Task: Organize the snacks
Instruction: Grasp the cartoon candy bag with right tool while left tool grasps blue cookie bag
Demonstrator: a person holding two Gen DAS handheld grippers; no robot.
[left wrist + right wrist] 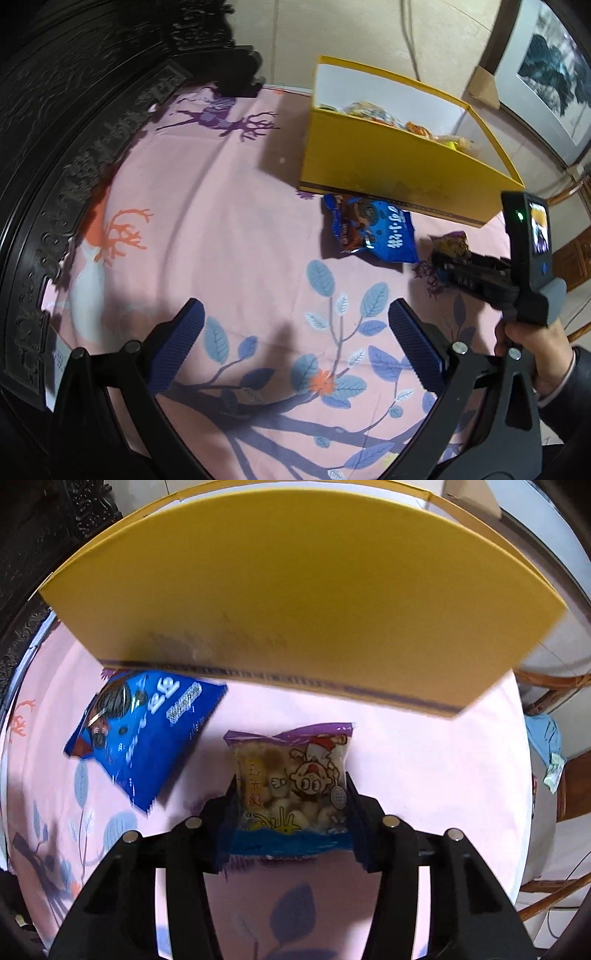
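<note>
My right gripper (291,805) pinches the purple-topped puffed-corn packet (291,775) just in front of the yellow box (402,173), which already holds several snacks. My left gripper (295,332) hangs spread and empty. The blue cookie bag (144,731) still lies on the pink cloth (221,240).

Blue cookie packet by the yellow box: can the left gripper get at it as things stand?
Probably yes. The left gripper is open with bare cloth between it and the blue cookie packet. The right gripper, shut on the purple-topped snack bag, sits off to the side.
</note>
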